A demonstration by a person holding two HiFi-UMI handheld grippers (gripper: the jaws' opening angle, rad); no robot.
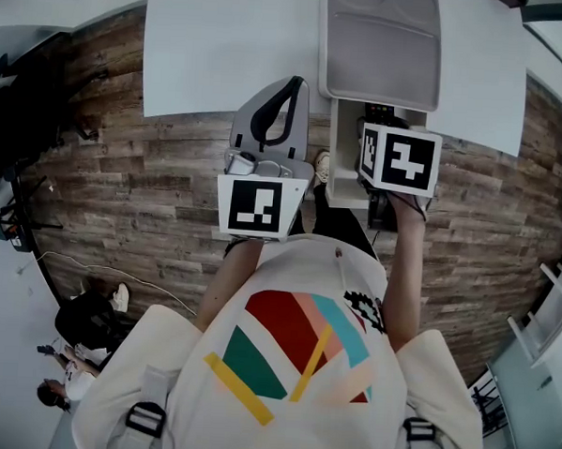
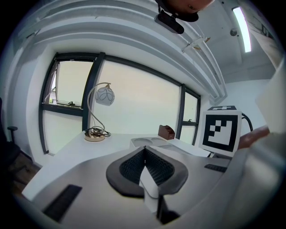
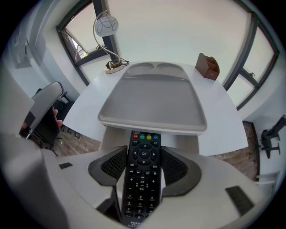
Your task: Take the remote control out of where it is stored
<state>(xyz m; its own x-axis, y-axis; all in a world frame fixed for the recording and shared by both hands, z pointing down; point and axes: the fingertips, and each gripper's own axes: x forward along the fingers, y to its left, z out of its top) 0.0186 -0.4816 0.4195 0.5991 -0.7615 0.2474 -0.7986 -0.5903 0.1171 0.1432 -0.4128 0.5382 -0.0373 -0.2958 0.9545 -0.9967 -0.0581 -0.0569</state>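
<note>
A black remote control (image 3: 142,179) with coloured buttons at its far end lies lengthwise between the jaws of my right gripper (image 3: 144,152). The dark ribbed pads (image 3: 115,164) press on its two long sides. Its far tip points at a white compartment (image 3: 117,134) under the edge of a grey tray (image 3: 154,96). In the head view this gripper sits over that white compartment (image 1: 345,166), with its jaws hidden beneath its marker cube. My left gripper (image 2: 144,151) is shut with nothing in it, held over the wooden floor just off the table edge (image 1: 293,86).
The white table (image 1: 224,47) carries the grey tray (image 1: 380,46), a lamp with a round shade (image 3: 107,24) and a brown holder (image 3: 208,66). Wooden floor (image 1: 142,193) lies below. A black chair (image 3: 44,116) stands at the left.
</note>
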